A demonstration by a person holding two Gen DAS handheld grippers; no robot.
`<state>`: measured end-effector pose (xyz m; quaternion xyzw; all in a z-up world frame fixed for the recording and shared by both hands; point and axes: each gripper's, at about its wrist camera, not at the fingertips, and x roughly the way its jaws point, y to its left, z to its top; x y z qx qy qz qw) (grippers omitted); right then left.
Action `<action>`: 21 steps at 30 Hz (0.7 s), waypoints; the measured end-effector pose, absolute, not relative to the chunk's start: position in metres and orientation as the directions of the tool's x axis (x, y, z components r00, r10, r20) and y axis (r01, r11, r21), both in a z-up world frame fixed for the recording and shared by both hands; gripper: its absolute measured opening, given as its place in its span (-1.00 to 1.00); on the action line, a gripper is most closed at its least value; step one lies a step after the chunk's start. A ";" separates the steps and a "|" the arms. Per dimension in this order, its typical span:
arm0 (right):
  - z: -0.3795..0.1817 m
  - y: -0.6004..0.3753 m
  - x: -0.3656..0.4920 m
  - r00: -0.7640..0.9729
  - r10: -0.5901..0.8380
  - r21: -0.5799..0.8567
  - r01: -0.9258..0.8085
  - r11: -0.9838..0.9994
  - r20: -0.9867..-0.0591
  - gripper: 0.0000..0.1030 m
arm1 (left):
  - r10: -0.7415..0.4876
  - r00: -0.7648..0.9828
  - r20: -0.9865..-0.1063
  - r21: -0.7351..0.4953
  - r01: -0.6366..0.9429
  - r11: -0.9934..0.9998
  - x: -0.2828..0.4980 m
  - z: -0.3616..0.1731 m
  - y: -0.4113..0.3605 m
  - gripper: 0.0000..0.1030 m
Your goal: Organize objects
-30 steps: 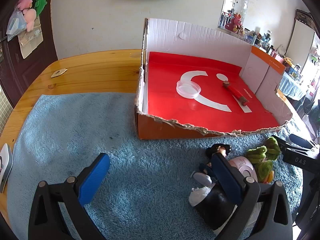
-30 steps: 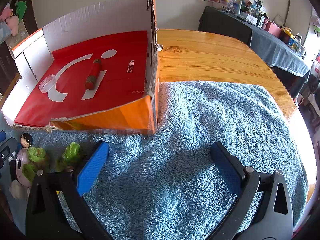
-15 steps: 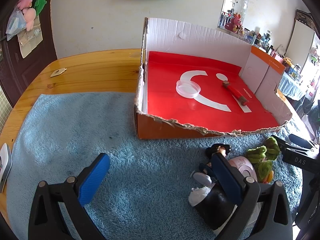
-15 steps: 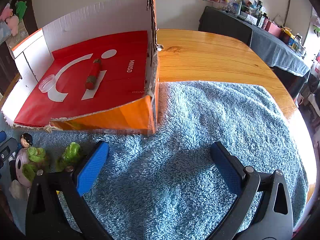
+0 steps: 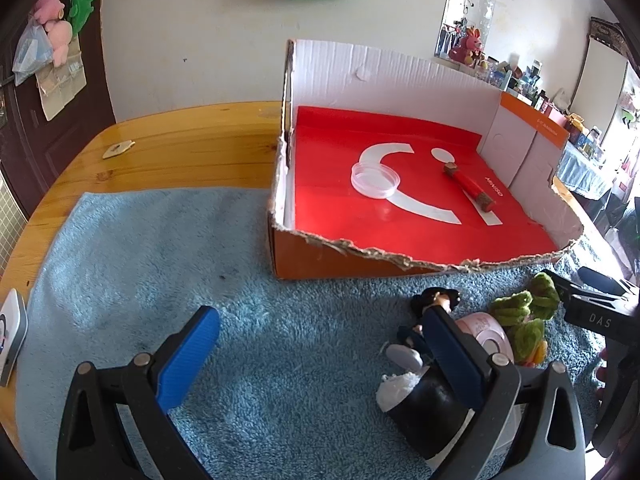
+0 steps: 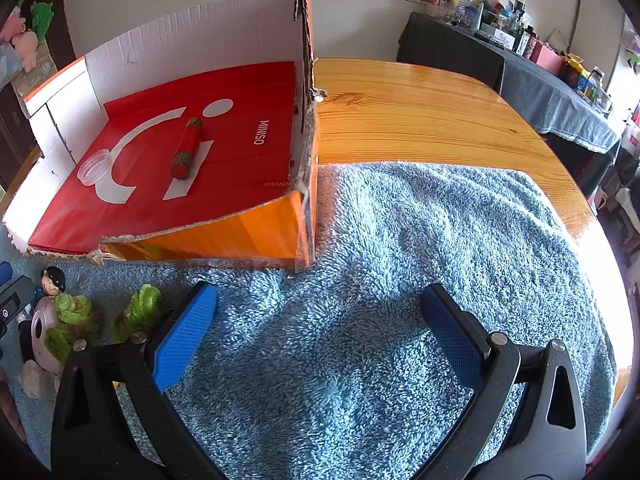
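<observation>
Blue towel (image 6: pixel 400 240) on wooden table (image 6: pixel 420 108), box (image 5: pixel 400 264) at towel's far edge, toys (image 5: pixel 516 312) before it, left gripper (image 5: pixel 320 344) and right gripper (image 6: pixel 320 320) both spread, empty.

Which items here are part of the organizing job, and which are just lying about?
Job: cardboard box; clear round dish and red cylinder inside it; figurine, pink toy, green plush pieces on blue towel.

Lying about: white device, small tag on table.

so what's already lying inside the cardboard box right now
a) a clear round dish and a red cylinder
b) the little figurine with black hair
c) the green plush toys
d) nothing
a: the clear round dish and the red cylinder lie on the red liner of the cardboard box; the green plush toys and figurine sit outside on the blue towel.
</observation>
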<state>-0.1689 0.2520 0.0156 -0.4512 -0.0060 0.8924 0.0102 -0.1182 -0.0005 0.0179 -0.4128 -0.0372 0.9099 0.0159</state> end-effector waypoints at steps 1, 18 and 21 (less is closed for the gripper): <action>0.016 0.252 -0.169 -0.593 0.024 -0.020 -0.013 -1.000 -0.805 1.00 | 0.055 -0.662 -0.748 -0.074 0.001 -0.997 -0.117 0.019 0.001 1.00; 0.056 0.211 -0.063 -0.817 -0.014 -0.125 0.106 -0.987 -0.577 1.00 | 0.079 -0.704 -0.706 -0.052 -0.059 -0.997 -0.071 0.036 0.015 1.00; 0.058 0.207 -0.057 -0.814 -0.065 -0.084 0.139 -0.987 -0.577 1.00 | 0.079 -0.707 -0.703 -0.051 -0.061 -0.997 -0.061 0.036 0.015 1.00</action>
